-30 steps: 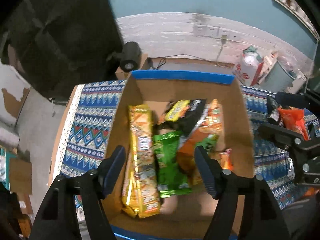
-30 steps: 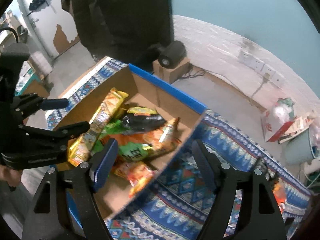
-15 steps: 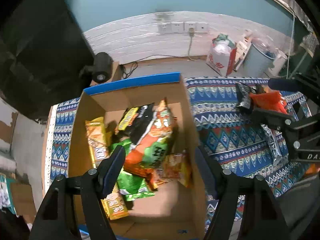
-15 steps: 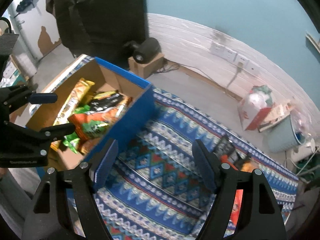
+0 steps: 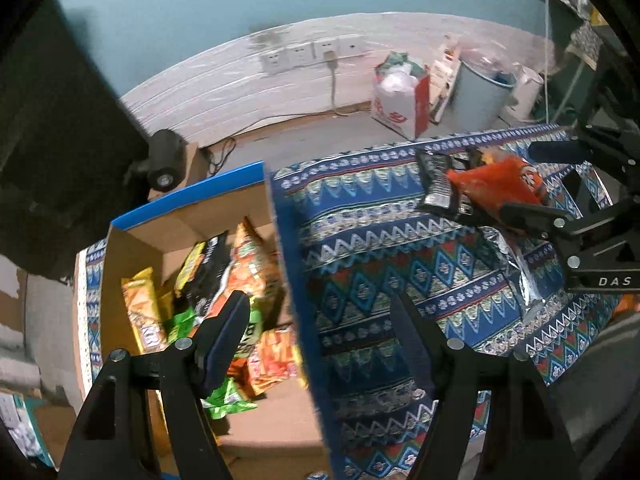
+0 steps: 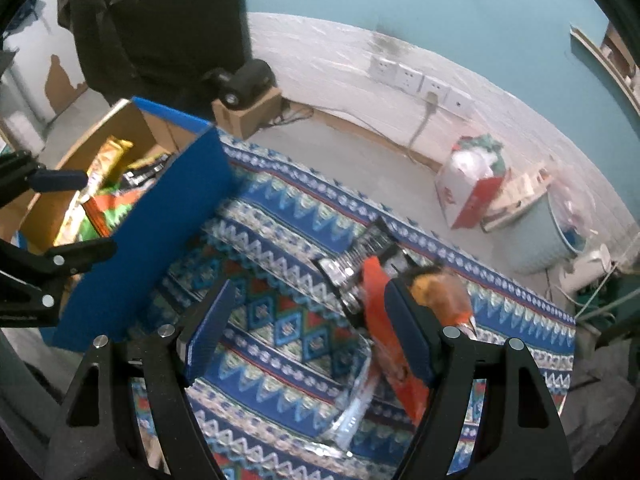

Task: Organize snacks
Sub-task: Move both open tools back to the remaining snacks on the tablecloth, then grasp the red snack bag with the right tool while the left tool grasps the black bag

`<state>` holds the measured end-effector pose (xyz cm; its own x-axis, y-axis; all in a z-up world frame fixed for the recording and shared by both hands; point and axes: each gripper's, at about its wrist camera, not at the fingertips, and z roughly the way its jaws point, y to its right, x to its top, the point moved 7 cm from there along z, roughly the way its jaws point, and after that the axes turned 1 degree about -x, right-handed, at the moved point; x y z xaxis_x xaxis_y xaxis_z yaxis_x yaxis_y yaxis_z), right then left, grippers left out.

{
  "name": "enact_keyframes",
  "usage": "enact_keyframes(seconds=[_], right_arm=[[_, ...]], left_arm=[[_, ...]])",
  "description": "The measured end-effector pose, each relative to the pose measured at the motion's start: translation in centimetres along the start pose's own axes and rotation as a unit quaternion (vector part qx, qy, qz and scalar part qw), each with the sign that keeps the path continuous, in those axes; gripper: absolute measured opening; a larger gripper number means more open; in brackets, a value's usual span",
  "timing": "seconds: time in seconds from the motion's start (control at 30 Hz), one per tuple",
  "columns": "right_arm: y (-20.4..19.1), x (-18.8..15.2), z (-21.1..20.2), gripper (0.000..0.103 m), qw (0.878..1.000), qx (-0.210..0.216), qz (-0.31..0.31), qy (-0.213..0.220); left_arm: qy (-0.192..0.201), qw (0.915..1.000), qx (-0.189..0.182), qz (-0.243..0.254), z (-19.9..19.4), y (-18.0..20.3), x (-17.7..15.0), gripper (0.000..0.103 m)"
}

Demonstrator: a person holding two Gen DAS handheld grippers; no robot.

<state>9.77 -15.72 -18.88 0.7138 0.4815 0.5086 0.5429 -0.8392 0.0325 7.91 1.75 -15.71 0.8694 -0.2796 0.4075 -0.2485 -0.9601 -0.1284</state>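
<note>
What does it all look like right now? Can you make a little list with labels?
place: table under a blue patterned cloth
box: cardboard box with blue outer walls, open top
in the box: several snack packets, among them a yellow packet
still out on the cloth: orange packet, black packet, silver packet
left gripper: open, empty
right gripper: open, empty, beside the orange packet

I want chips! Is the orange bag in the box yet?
No. The orange bag lies outside the box, on the cloth.
</note>
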Motion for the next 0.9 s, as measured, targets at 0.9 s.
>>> enact_keyframes(seconds=[0.9], right_arm=[[8.1,-6.7,7.0,0.077,0.996,-0.044,0.027,-0.079]], left_arm=[[-0.06,0.996,-0.039,0.053,8.1,7.4,1.9,0.078]])
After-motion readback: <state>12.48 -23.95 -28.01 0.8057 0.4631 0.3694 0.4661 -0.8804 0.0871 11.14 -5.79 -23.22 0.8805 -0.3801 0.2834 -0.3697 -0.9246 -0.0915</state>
